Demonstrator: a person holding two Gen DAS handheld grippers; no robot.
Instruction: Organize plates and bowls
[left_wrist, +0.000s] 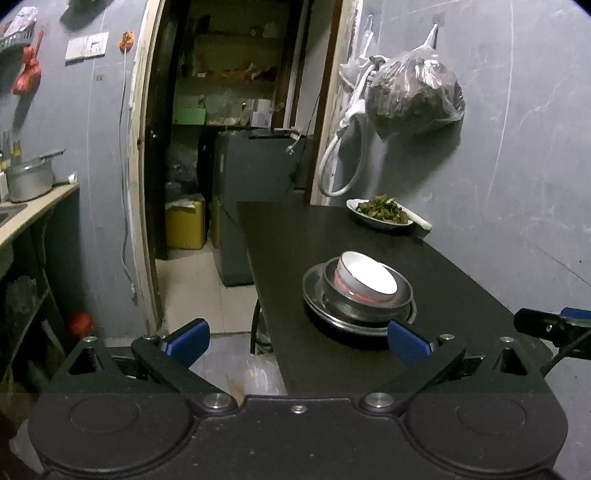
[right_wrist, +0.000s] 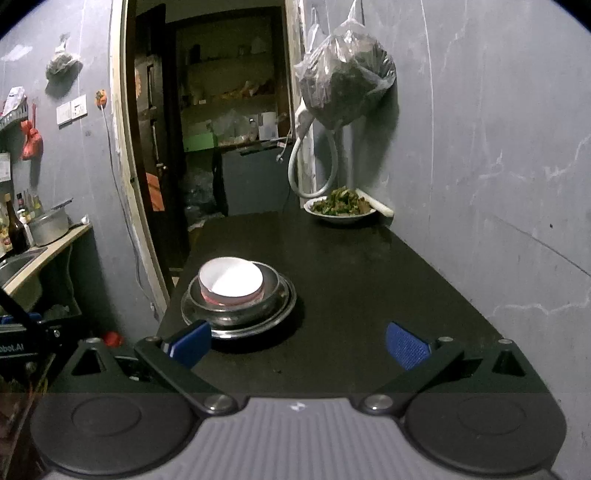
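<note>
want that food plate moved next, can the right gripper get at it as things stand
Probably yes. The right gripper is open and empty, and bare table runs straight ahead to the food plate. The stack sits off to its left, out of the path. The wall beside the plate leaves little room.

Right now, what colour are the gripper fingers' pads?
Blue pads, clearest in the right wrist view.

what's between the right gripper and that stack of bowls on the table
Nothing visible. The right gripper is open over bare black table, and the stack, a white bowl nested in a metal bowl on a metal plate, sits just ahead of its left finger. The food dish is far behind.
</note>
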